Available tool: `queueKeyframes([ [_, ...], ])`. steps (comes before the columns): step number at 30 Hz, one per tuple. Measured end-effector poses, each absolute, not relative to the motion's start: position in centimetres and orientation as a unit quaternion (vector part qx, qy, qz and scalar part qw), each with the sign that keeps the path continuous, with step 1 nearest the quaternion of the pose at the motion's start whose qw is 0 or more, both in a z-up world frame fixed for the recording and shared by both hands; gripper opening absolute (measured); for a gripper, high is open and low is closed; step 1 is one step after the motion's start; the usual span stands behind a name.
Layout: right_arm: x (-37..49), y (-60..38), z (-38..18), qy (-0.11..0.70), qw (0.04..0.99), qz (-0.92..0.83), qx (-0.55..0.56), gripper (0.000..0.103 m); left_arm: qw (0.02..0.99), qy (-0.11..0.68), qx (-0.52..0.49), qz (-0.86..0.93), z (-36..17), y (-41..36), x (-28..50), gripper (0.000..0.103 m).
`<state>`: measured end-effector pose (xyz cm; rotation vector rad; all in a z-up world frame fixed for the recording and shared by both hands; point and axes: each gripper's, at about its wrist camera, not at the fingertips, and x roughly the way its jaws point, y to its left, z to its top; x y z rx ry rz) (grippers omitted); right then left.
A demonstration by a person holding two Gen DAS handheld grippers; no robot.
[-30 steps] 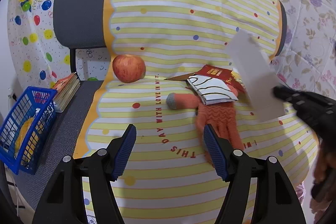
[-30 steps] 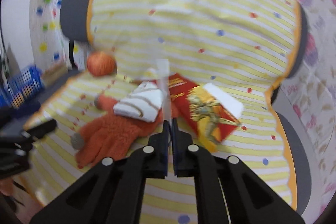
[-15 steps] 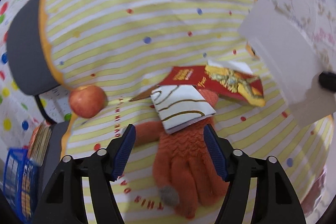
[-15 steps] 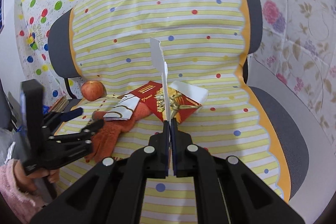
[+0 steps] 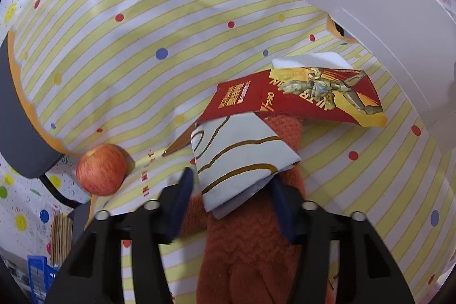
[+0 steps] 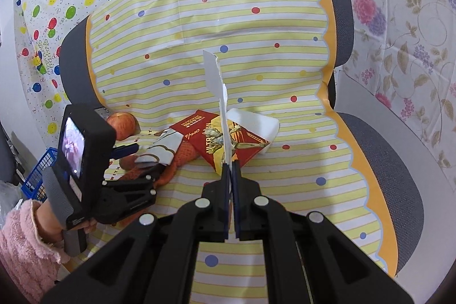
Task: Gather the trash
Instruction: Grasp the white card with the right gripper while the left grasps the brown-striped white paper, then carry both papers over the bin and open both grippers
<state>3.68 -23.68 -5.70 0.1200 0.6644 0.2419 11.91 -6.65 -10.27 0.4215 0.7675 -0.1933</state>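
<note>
Left gripper: the black tongs with blue pads [image 5: 230, 195] sit at the bottom centre of the left wrist view, jaws closing around the lower corner of a folded white paper wrapper with brown curved lines [image 5: 242, 153]; the pads flank it, and I cannot tell whether they press it yet.
Right gripper: the black tongs [image 6: 230, 170] at the lower centre of the right wrist view are pinched tight on a torn white cardboard sheet [image 6: 218, 93], which stands edge-on above the tips.
White wrapper: lies on an orange knitted glove [image 5: 250, 252], near the frame's middle.
Red packet: a flat red and gold snack packet [image 5: 299, 97] lies just above the wrapper, its edge overlapping it, with a white paper piece [image 5: 313, 60] showing behind.
Apple: a red apple [image 5: 101, 173] rests at the left, apart from the trash.
Surface: a yellow-striped dotted plastic cover [image 6: 256, 19] is draped over a grey office chair [image 6: 384, 161].
Basket: a blue plastic basket [image 6: 37, 175] stands at the left edge.
Person: a hand in a pink fluffy sleeve [image 6: 25, 241] grips the left tool's handle, lower left.
</note>
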Motion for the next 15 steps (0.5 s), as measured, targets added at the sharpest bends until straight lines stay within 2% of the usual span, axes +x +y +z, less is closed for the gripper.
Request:
queueKeyframes([
  [1,3.6,-23.7,-5.7,0.326,0.936,0.118,0.059,0.003,0.901,0.37,0.204,-0.095,-10.2,-6.6,12.0,0.036],
  [3,3.6,-23.7,-5.8,0.326,0.936,0.118,0.059,0.003,0.904,0.369,0.19,-0.102,-10.0,-6.1,12.0,0.016],
  [5,3.4,-23.7,-5.7,0.326,0.936,0.116,0.06,0.003,0.911,0.363,0.166,-0.101,-9.4,-5.3,11.9,0.005],
  [9,2.7,-24.0,-5.5,0.321,0.938,0.115,0.063,0.003,0.931,0.342,0.075,-0.104,-6.2,-2.2,11.2,0.003],
  [15,0.8,-24.2,-4.2,0.303,0.943,0.12,0.069,0.003,0.95,0.292,0.015,-0.11,-1.2,0.2,6.3,0.003],
])
